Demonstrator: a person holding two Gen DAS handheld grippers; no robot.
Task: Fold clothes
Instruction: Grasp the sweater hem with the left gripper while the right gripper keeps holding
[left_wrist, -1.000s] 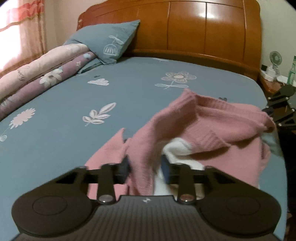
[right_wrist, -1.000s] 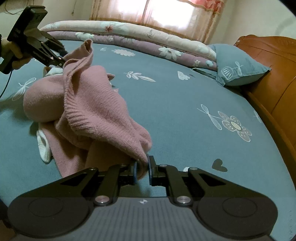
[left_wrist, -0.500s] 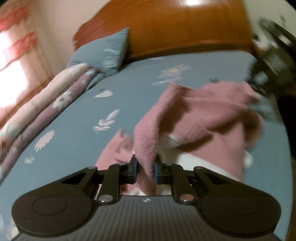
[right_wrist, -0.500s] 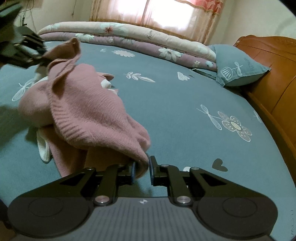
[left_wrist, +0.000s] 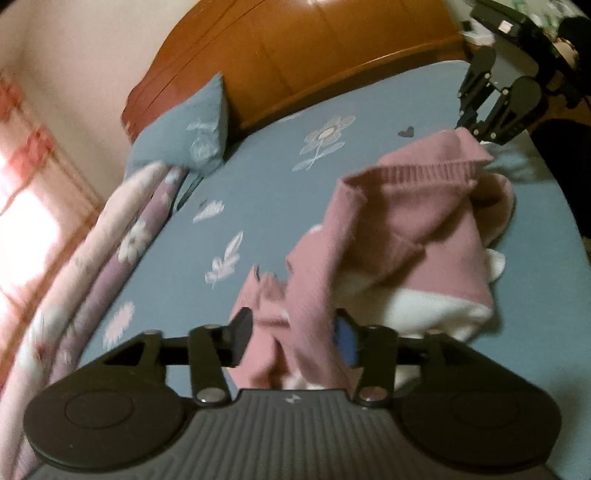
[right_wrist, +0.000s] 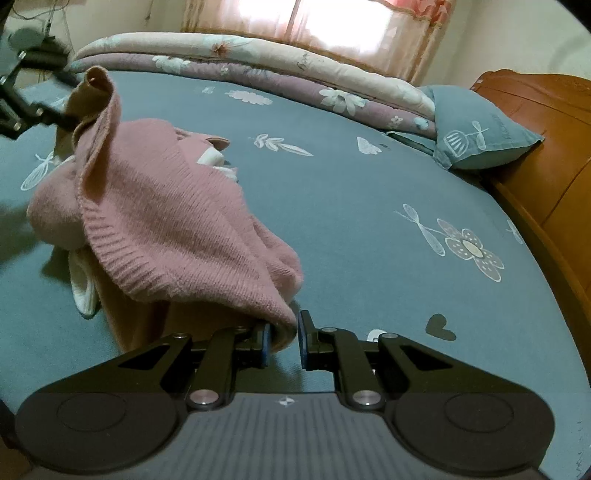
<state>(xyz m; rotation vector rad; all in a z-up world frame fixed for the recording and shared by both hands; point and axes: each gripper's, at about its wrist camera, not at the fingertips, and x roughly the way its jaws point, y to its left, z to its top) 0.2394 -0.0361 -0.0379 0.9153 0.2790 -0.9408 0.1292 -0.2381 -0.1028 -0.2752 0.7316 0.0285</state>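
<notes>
The pink ribbed knit sweater with white trim (right_wrist: 166, 221) lies bunched on the blue flower-print bed sheet (right_wrist: 369, 221), filling the left half of the right wrist view and the centre right of the left wrist view.

The right hand-held gripper (right_wrist: 282, 338), at lower centre of its view, is closed on the sweater's ribbed hem, pinching one thick fold. The left hand-held gripper (left_wrist: 291, 338), at lower centre of its own view, has just been opening its jaws. A strip of pink knit hangs between them, brushing the blue pad on the right, but the left pad stands clear, so nothing is clamped.

Procedure for the step in hand, judged as spreading the garment flat before folding:

1. Keep the right grip firm as the anchor. A thick knit fold can creep out of narrow pads.
2. Reseat the left hand-held gripper on a single layer at a matching hem or shoulder edge, not on a doubled bunch.
3. Draw the two grips apart, low over the sheet, until the knit lies smooth.
4. Avoid lifting high, since the heavy knit may sag and twist.
</notes>
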